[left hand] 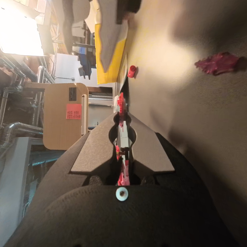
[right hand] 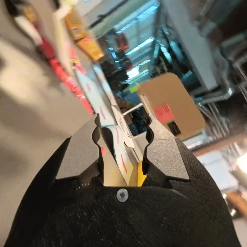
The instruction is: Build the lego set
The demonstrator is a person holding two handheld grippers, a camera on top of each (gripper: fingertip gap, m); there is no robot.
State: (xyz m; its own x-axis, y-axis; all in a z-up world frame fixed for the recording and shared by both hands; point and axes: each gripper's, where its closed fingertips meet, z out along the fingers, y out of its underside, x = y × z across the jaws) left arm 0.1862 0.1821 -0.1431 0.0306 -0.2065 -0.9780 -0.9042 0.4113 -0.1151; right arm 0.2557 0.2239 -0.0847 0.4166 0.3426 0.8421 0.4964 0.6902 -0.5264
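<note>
The left gripper [left hand: 122,115] is clamped narrow on a flat brick model [left hand: 123,131] of red and white pieces, held edge-on. Both pads press its faces, and its red studded end [left hand: 121,105] sticks out past the fingertips. Just beside that end runs the grey worktop [left hand: 173,106], which fills the right side of the left wrist view. A small red cylinder [left hand: 131,71] lies on the worktop near its far edge, close to a yellow box [left hand: 106,66] that stands along that edge. A dark red crumpled piece [left hand: 217,64] lies well apart, out on the open worktop.

The right gripper [right hand: 123,117] stands wide, its pads touching nothing. Seen through the gap, farther off, are white sheets with red marks [right hand: 119,139], blurred. Red bags [right hand: 69,80] lie along the worktop's edge to the left. Beyond, in both views, hangs a tan board [right hand: 173,96] with a red sticker [right hand: 163,115].
</note>
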